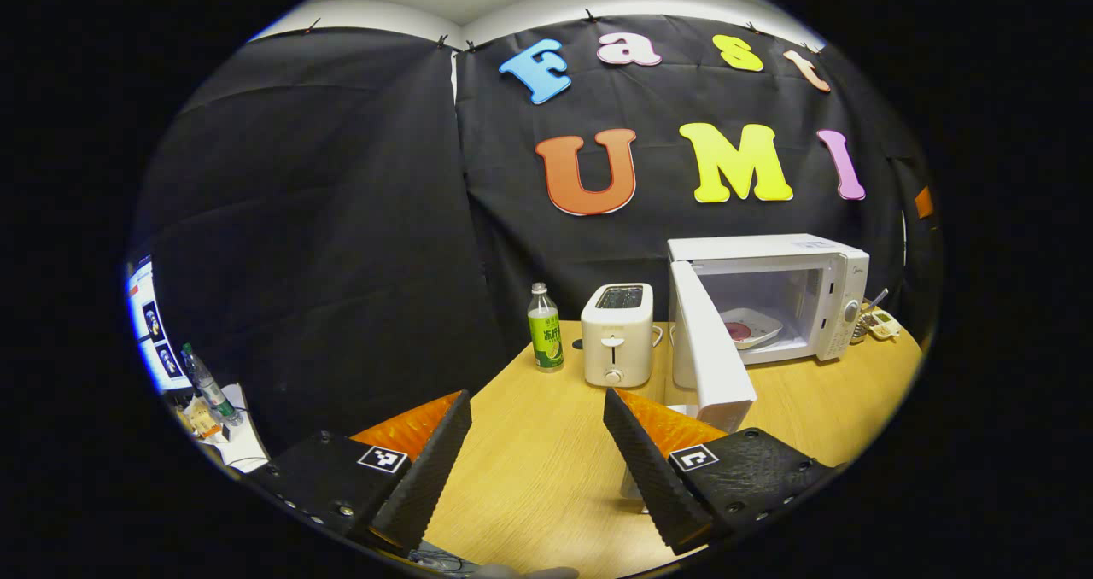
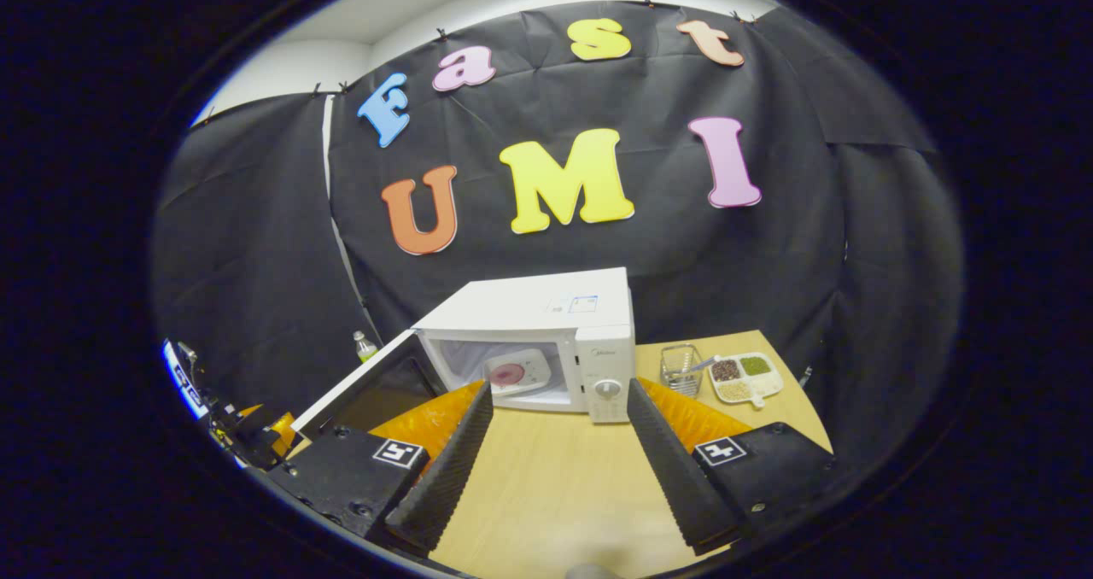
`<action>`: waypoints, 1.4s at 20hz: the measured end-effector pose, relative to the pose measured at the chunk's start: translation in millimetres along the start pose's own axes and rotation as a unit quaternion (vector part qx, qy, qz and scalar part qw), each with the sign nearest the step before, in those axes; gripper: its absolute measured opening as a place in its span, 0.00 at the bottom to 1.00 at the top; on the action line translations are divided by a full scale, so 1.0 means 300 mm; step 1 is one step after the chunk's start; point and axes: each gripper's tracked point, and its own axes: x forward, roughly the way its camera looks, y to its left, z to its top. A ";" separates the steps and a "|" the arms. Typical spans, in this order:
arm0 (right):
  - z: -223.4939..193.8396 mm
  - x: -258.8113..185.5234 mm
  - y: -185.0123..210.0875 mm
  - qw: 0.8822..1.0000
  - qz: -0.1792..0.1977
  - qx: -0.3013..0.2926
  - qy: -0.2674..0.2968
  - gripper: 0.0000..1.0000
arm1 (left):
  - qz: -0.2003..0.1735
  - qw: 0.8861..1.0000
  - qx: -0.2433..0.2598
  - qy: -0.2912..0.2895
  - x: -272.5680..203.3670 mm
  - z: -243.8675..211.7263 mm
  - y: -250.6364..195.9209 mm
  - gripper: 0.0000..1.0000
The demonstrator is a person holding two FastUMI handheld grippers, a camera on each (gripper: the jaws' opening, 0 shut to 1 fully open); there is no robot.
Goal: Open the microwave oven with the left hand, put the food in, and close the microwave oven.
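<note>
1. The white box-shaped microwave oven (image 1: 768,297) stands at the far side of the pale wooden bench (image 1: 546,468). Its white hinged door (image 1: 710,348) is swung wide open, and a white plate with a round pink-red piece of food (image 2: 515,371) already lies inside the cavity. By that, only closing is left.
2. The left tool (image 1: 538,451) hovers over bare bench short of the door, fingers spread wide, holding nothing. The right tool (image 2: 555,442) is likewise wide and empty, facing the oven front from farther back.
3. The door is a stiff, light panel that should swing freely on its hinge; a push on its outer face near the free edge ought to serve better than a pinch. Its smooth surface may slip, and a hard shove could shift the oven or rattle the plate.
4. The left gripper view shows a cream two-slot toaster (image 1: 617,333) and a green-labelled clear bottle (image 1: 544,327) left of the oven.
5. The right gripper view shows a clear glass tumbler (image 2: 681,368) and a white divided dish of dry beans (image 2: 745,377) right of the oven, and the dark inner face of the door.
</note>
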 end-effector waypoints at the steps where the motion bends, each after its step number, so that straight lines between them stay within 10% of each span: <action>1: 0.007 -0.017 -0.009 1.000 -0.002 0.003 -0.002 1.00 | -0.002 1.000 0.001 0.002 0.007 0.001 -0.007 0.96; 3: 0.010 -0.047 -0.034 1.000 -0.008 0.012 -0.003 1.00 | -0.014 1.000 0.004 0.000 0.016 0.003 -0.028 0.83; 8: 0.015 -0.073 -0.057 0.999 -0.011 0.032 -0.001 1.00 | -0.033 0.999 0.015 0.002 0.052 -0.034 -0.059 0.03; 18: 0.028 -0.113 -0.114 0.999 -0.035 0.040 0.000 1.00 | -0.085 0.996 0.011 0.019 0.100 -0.117 -0.195 0.00; 21: 0.031 -0.128 -0.131 0.998 -0.043 0.047 -0.002 1.00 | -0.122 0.992 0.004 0.014 0.076 -0.103 -0.320 0.10; 28: 0.010 -0.165 -0.192 0.997 -0.062 0.049 0.003 1.00 | -0.219 0.975 0.026 -0.015 0.022 -0.046 -0.691 0.00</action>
